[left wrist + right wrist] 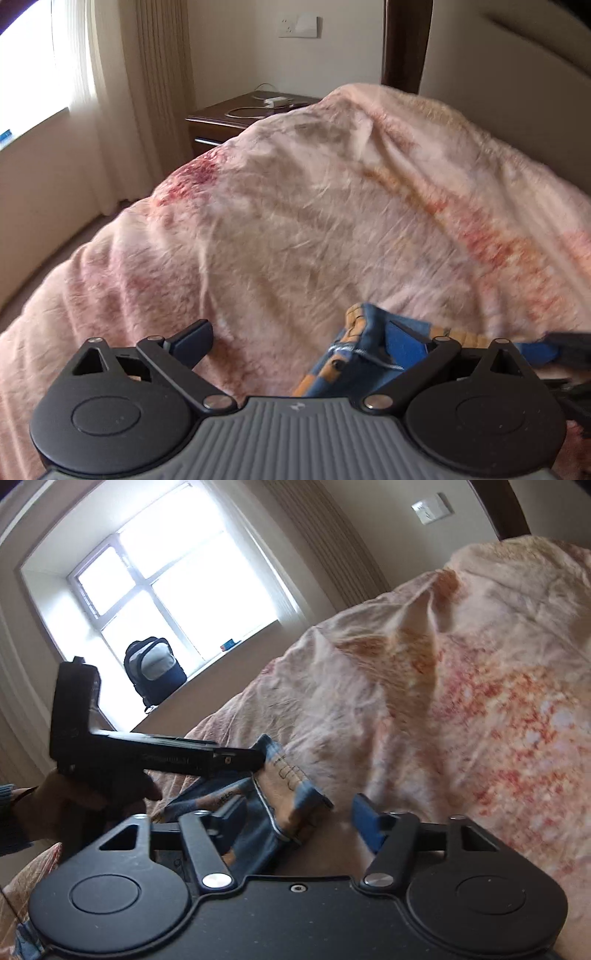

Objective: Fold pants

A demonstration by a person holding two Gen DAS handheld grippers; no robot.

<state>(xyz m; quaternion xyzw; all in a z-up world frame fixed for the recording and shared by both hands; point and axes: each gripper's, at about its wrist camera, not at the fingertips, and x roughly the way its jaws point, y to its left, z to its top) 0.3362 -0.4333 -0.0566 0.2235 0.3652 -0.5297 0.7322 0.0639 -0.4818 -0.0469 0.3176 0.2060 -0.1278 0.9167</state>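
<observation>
Pants point(273, 805) between open tools, seemingly unclamped

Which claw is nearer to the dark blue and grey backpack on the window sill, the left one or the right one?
Left. The left claw is on the window side, towards the dark blue and grey backpack; the right claw is farther back from it.

Daylight pours through the window point(177, 587), blown out to pure white, leaving the backpack point(155, 672) on the sill dark against it. The blanket point(295, 221) is softly lit and smeared with motion blur. Walls and curtain point(110, 92) bow at the edges.
</observation>
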